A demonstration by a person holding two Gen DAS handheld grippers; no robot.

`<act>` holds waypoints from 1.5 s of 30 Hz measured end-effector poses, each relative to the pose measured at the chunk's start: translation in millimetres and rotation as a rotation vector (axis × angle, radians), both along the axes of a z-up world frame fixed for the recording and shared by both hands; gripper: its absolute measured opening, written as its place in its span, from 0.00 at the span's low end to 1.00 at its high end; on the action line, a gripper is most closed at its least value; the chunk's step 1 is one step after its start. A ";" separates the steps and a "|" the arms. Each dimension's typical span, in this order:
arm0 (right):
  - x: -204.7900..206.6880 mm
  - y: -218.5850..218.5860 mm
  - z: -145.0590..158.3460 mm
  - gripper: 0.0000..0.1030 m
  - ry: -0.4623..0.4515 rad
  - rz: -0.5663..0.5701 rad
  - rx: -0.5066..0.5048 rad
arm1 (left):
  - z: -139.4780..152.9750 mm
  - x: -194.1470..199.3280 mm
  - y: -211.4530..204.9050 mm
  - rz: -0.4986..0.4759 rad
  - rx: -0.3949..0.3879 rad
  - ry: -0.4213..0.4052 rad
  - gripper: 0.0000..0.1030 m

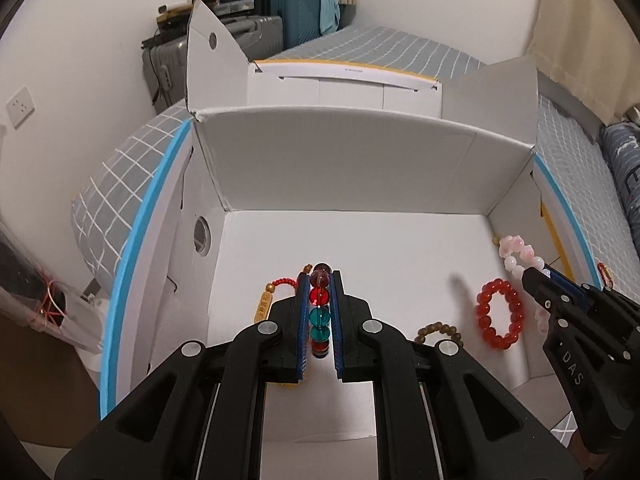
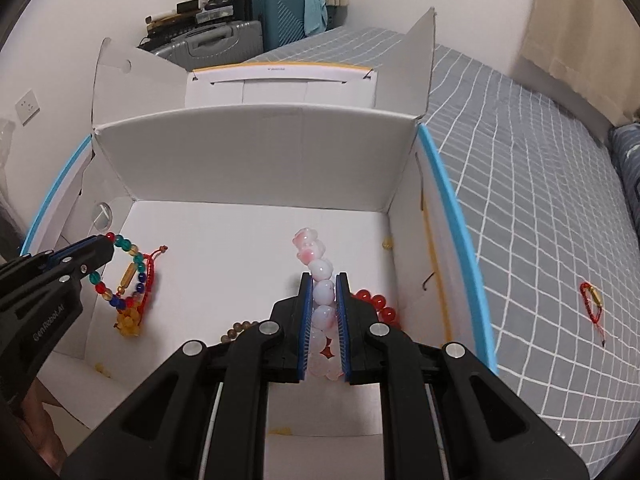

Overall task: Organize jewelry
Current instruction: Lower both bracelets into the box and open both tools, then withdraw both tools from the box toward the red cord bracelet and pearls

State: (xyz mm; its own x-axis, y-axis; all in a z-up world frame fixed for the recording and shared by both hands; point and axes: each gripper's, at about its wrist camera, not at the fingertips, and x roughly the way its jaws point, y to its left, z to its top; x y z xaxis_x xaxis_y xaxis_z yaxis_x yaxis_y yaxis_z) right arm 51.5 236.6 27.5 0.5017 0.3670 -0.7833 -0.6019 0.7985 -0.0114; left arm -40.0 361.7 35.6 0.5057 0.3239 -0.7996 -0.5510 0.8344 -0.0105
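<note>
Both grippers reach down into an open white cardboard box [image 1: 360, 160] [image 2: 260, 152]. My left gripper [image 1: 320, 274] [image 2: 106, 245] is shut on a bracelet of red, teal and blue glass beads [image 1: 320, 316] [image 2: 138, 266], which hangs above the box floor at the left. My right gripper [image 2: 324, 278] [image 1: 529, 274] is shut on a pink-and-white bead bracelet [image 2: 316, 252] [image 1: 514, 248] near the right wall. On the floor lie a red bead bracelet [image 1: 500, 314] [image 2: 380, 304], a brown wooden bead bracelet [image 1: 438, 330] [image 2: 240, 328], a red cord bracelet with a gold charm [image 1: 276, 292] [image 2: 151, 280] and yellow beads [image 2: 128, 322].
The box stands on a bed with a grey checked cover [image 2: 540, 200]. Another red cord bracelet with a gold charm [image 2: 593, 300] lies on the cover right of the box. Raised flaps stand at the box's far corners. Suitcases [image 1: 296, 12] are stacked by the far wall.
</note>
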 end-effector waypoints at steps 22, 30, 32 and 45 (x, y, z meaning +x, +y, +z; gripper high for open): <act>-6.6 -4.8 17.2 0.65 -0.058 -0.004 0.054 | 11.3 -10.5 0.0 0.017 0.051 -0.055 0.71; -7.5 -19.8 37.0 0.89 -0.118 -0.030 0.069 | 18.6 -15.0 -5.0 0.028 0.093 -0.070 0.95; -7.2 -26.3 42.8 0.92 -0.132 -0.041 0.072 | 23.0 -15.0 -8.7 0.023 0.094 -0.079 0.95; 8.8 -98.9 64.6 0.93 -0.174 -0.146 0.065 | 47.3 8.7 -70.2 -0.065 0.104 -0.115 0.95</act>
